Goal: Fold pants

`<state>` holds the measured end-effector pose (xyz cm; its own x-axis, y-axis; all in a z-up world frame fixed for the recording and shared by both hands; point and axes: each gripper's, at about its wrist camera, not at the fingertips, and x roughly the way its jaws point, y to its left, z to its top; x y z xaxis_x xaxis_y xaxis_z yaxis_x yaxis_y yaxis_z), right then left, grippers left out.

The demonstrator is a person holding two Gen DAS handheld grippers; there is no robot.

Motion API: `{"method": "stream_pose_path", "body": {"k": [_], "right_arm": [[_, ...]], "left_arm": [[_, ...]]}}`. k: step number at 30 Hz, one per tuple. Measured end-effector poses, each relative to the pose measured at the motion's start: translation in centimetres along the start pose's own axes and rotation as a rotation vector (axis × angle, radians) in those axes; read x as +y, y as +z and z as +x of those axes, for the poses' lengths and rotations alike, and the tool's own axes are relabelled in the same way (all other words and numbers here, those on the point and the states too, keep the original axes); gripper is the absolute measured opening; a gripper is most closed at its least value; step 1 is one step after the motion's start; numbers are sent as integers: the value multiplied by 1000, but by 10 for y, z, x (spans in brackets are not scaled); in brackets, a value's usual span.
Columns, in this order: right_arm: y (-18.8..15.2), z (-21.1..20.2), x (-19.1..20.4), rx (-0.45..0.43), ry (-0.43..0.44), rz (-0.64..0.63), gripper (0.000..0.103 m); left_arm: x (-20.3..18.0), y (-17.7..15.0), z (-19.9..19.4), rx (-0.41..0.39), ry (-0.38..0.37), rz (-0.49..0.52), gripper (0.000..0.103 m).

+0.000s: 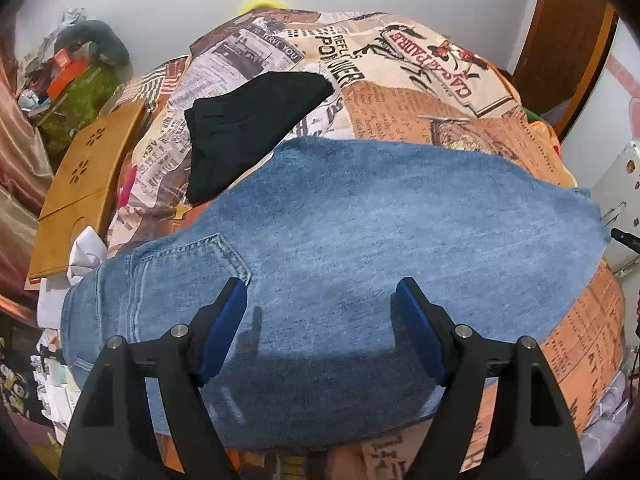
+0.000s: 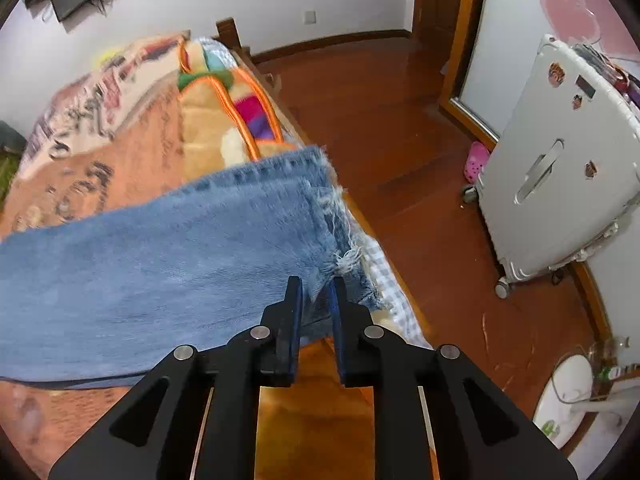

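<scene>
**Jeans lie across the bed, right tongs pinching the frayed hem**

Left wrist view: the jeans (image 1: 360, 248) lie flat on the bed (image 1: 420, 92), over its printed cover. Their long axis runs side to side in this view, with the waist and back pocket (image 1: 200, 256) at the left and the leg hem out at the right edge of the bed. A black garment (image 1: 248, 128) lies on the cover just beyond the jeans, near the waist end, apart from them or barely meeting their far edge. A wooden tray (image 1: 88, 176) rests at the bed's left side. The left tongs (image 1: 320, 292) hover over the jeans just right of the pocket, spread wide and holding nothing.

Right wrist view: the hem end (image 2: 336, 216) of the jeans reaches the bed's edge (image 2: 380, 256) and points toward the wooden floor. The right tongs (image 2: 316, 292) are closed to a narrow gap on the frayed hem corner, gripping the denim. A white suitcase (image 2: 560, 168) stands on the floor well away from the bed.

Handling, as a judgement: denim is soft but fairly heavy and thick, so it should drape and sag rather than hold shape, and it is neither slippery nor fragile. The frayed threads alone would make a poor hold; a bite on the stitched hem or a seam looks safer. The waistband suits the left tongs.
</scene>
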<state>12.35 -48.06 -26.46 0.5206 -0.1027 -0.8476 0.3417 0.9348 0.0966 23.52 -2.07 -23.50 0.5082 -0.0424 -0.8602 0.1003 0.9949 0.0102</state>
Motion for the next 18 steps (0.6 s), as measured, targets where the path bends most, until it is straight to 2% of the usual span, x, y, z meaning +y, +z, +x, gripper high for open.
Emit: {"method": "stream_pose_path", "body": {"k": [4,5,9,11,14,18], "right_arm": [[-5,-37,10,-58,85,21,50],[-8,-48,16,-82,105,15,53],[-21,-64,39,-97,179,9,58],[-28,-65,50,-86,215,30,66],[-38,-56,62,-50,295,98,66],[-47,-33,64,12,353,209,66]], "left_arm": [[-7,2,-2,-13,-22,10,77],[-10,1,-1,-12,-27,19,77],[-17,-2,6,9,-47,36,77],[-20,-5,11,21,-64,38,77],[-24,-9,18,37,-90,43,78],[-27,-9,22,34,-101,50,85]]}}
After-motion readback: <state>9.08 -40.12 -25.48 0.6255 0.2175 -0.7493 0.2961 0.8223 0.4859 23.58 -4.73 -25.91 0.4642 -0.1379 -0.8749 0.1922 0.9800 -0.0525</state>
